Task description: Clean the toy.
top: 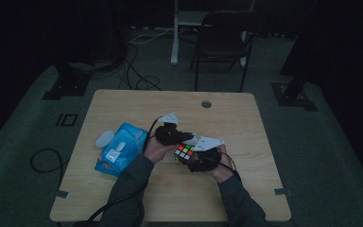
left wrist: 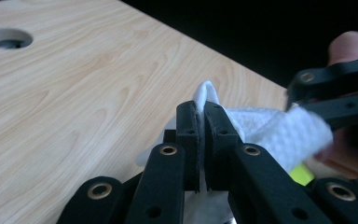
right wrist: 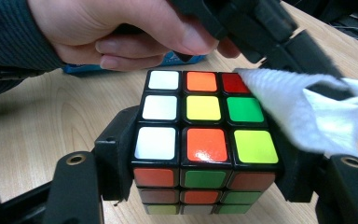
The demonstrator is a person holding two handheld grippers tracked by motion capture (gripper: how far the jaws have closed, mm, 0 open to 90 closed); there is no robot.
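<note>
Your right tongs grip the puzzle cube; your left tongs, clamped on the white wipe, sit just beyond its far top edge.

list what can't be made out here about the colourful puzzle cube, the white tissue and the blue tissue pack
- Colourful puzzle cube: its underside and far faces, turned away in the right gripper view; the right gripper covers both flanks.
- White tissue: its lower part, hidden behind the left gripper in the left gripper view.
- Blue tissue pack: its print is too small and dim in the high view; a hand hides most of it in the right gripper view.
</note>
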